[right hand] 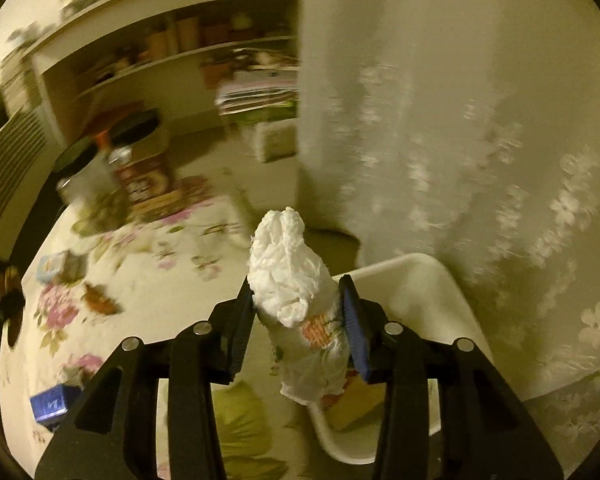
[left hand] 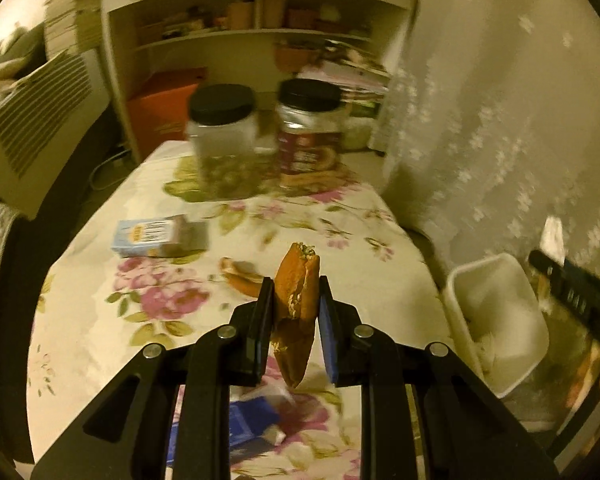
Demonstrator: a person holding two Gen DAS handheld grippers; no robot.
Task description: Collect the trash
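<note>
Two grippers each hold trash: the right gripper [right hand: 296, 310] clamps a crumpled white tissue [right hand: 286, 268] above the white bin [right hand: 412, 276] beside the floral tabletop [right hand: 112, 240]. The left gripper [left hand: 294, 306] pinches a brown wrapper [left hand: 296, 300] upright between its fingers, over the tabletop [left hand: 100, 320], with the bin [left hand: 496, 320] off to its right.

Crinkled white paper wad [right hand: 290, 270]

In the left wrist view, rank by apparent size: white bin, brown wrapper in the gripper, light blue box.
1. white bin
2. brown wrapper, though nearness to the camera enlarges it
3. light blue box
</note>
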